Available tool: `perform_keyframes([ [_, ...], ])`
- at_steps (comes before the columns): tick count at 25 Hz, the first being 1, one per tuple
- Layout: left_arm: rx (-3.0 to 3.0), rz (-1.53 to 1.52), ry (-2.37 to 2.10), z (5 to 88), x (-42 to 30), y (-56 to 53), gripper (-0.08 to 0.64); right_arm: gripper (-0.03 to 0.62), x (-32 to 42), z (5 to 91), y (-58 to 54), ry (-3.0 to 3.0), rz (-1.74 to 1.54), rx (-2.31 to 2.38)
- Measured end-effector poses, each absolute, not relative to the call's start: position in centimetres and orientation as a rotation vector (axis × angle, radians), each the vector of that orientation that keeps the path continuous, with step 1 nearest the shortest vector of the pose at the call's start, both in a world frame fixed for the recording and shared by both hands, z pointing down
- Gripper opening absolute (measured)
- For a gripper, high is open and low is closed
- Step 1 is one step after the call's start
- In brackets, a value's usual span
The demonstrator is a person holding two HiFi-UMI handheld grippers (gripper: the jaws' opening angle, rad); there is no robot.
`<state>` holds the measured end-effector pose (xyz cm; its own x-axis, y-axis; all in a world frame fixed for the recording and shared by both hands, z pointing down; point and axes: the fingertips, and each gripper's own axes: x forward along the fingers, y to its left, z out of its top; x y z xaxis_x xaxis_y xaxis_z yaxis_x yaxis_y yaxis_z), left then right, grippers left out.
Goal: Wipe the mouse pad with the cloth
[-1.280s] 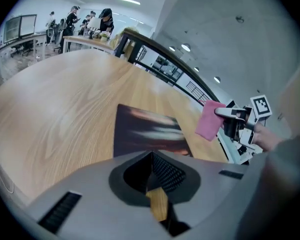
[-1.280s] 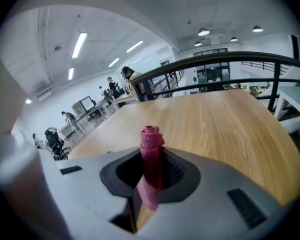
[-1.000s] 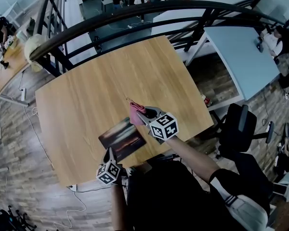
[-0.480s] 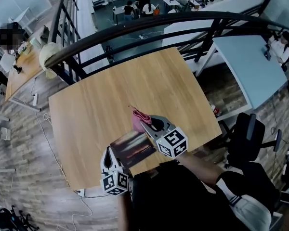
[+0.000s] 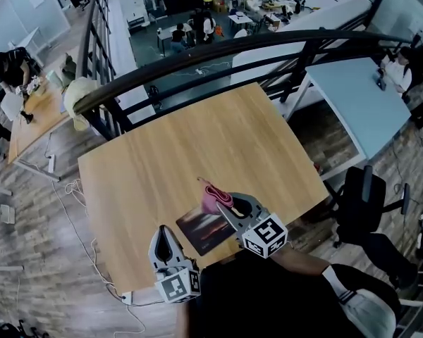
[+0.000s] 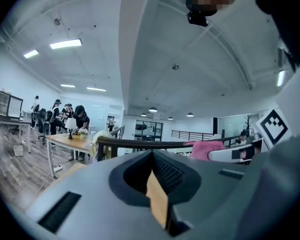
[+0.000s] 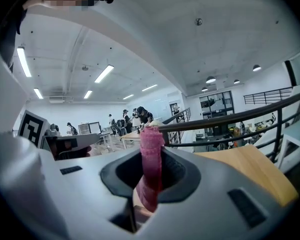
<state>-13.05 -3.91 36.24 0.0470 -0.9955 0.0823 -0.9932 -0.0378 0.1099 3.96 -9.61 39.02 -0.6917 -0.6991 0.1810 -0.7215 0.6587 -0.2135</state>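
The dark mouse pad (image 5: 204, 232) lies near the front edge of the wooden table (image 5: 169, 153). My right gripper (image 5: 223, 210) is shut on a folded pink cloth (image 5: 213, 198), which hangs over the pad's far right edge. In the right gripper view the cloth (image 7: 151, 159) stands upright between the jaws of the right gripper (image 7: 151, 151). My left gripper (image 5: 162, 233) sits left of the pad, apart from it, shut with nothing held. In the left gripper view the left gripper (image 6: 153, 156) points across the table, and the cloth (image 6: 207, 149) shows to its right.
A dark curved railing (image 5: 218, 51) runs along the table's far edge, with a lower floor of desks and people behind it. A pale blue table (image 5: 356, 90) and a black office chair (image 5: 366, 203) stand to the right.
My left gripper has come off the pad's near left corner and now sits left of it. The right gripper with the cloth stays at the pad's far right edge.
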Motion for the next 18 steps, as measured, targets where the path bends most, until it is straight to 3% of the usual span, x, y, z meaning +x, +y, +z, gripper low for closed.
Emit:
perform_keyframes([
  [18, 2.229, -0.05, -1.928, 37.9, -12.8, -3.1, 0.023, 0.067, 1.5, 40.6, -6.0, -2.765, 0.474, 1.189],
])
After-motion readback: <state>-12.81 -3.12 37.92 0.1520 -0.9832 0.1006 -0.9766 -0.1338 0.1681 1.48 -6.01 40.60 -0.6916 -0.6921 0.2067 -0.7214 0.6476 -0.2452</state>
